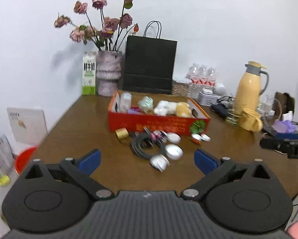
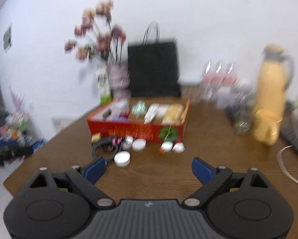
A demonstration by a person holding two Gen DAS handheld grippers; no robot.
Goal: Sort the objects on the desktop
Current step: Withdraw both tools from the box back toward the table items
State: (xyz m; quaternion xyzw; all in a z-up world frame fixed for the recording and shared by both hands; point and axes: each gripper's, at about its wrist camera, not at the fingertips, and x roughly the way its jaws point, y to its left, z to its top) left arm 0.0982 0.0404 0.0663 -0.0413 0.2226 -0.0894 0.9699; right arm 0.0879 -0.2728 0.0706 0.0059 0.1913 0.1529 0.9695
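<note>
While both grippers (image 1: 147, 159) (image 2: 148, 170) gape wide, small white tins (image 1: 174, 151) lie before the red box (image 1: 155, 121).

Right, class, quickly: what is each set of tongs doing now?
Left tongs: open, holding nothing.
Right tongs: open, holding nothing.

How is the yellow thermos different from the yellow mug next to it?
The yellow thermos is tall and slim with a grey lid and grey handle; the yellow mug is short and squat, open-topped, with a yellow handle. The thermos stands behind, the mug in front of it. Both are pale yellow and upright on the table.
</note>
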